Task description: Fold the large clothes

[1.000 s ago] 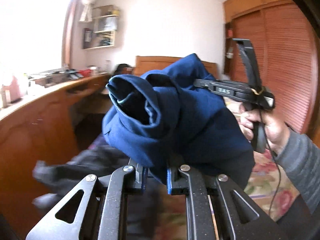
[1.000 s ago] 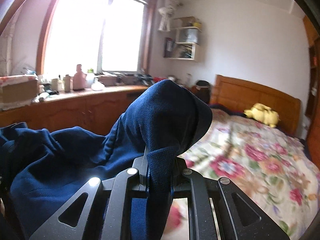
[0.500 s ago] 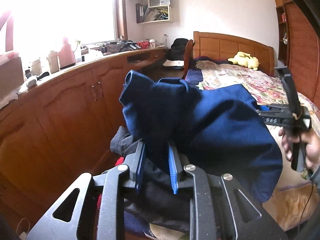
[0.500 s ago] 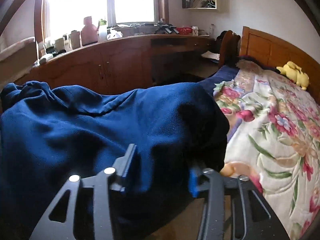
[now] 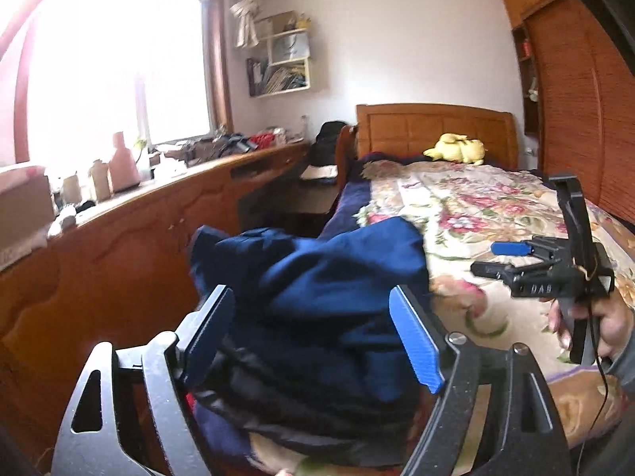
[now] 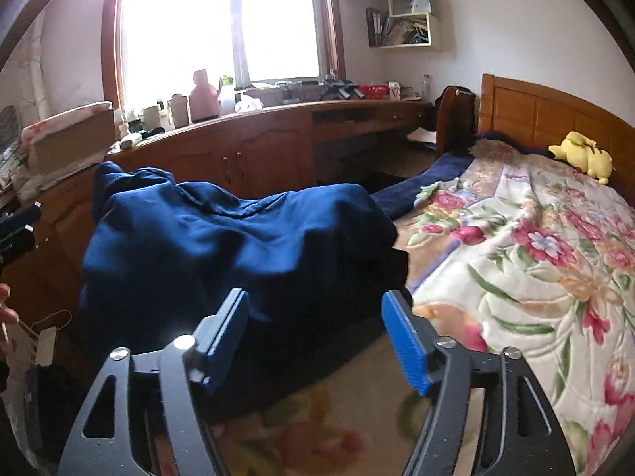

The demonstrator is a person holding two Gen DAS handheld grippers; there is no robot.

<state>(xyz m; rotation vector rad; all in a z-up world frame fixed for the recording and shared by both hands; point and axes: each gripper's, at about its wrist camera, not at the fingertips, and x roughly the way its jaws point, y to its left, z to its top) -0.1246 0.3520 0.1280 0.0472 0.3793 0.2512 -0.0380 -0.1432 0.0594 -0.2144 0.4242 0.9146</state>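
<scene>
Sunlight pours through a large window (image 6: 222,20) above a long wooden counter (image 6: 278,119) cluttered with bottles and boxes, and a bed with a floral blanket (image 6: 535,258) and a wooden headboard (image 5: 436,127) fills the right side of the room. A yellow plush toy (image 6: 583,152) lies near the headboard. The navy blue garment (image 6: 238,238) sits in a rumpled heap at the near left corner of the bed, on top of some darker clothing (image 5: 301,408), with the counter's cabinet doors just behind it. The left gripper (image 5: 313,337) has its blue-padded jaws spread wide and opening, one on either side of the heap; cloth lies between them, but the pads do not press on it. The right gripper (image 6: 317,341) is likewise wide and opening, its pads clear of the fabric, with the garment's near edge in front of them. In the left wrist view the right gripper appears from the side over the blanket, its handle held in a hand (image 5: 603,325) with a grey sleeve (image 5: 625,361).
</scene>
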